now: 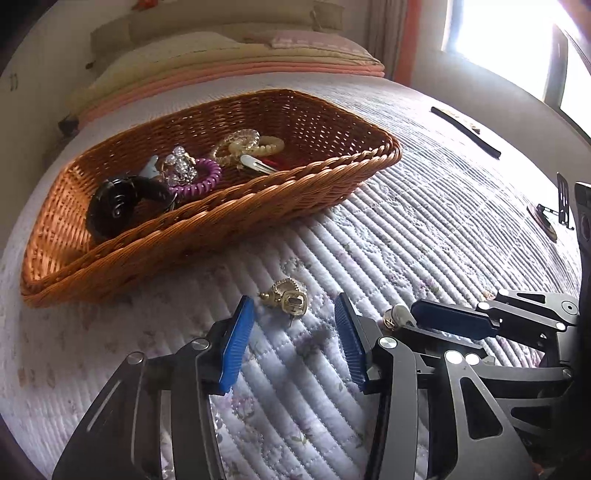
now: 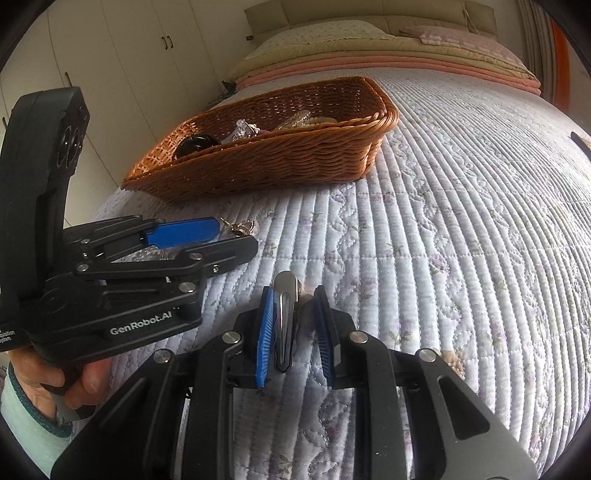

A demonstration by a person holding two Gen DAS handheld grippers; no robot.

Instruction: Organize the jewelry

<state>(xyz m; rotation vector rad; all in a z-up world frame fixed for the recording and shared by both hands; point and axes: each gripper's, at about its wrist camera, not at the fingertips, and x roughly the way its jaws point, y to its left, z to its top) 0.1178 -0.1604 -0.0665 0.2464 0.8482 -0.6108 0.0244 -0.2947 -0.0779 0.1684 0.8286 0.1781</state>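
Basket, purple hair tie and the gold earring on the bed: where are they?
Basket (image 1: 236, 218): left wrist view, front woven rim.
Purple hair tie (image 1: 207, 181): left wrist view, its coiled loop.
Gold earring (image 1: 286, 297): left wrist view, its middle.

A bed (image 2: 461, 206) fills the room, spread with a pale quilt (image 1: 424, 229) stitched in ridges and faint flowers. At its far end, beyond the tongs, lie folded blankets (image 2: 388, 62), pink and cream, with pillows (image 2: 332, 31) against a padded headboard (image 2: 369, 11). White wardrobe doors (image 2: 122, 55) stand to the left. A bright window (image 1: 506, 33) glares at far right, beside an orange curtain (image 1: 404, 40).
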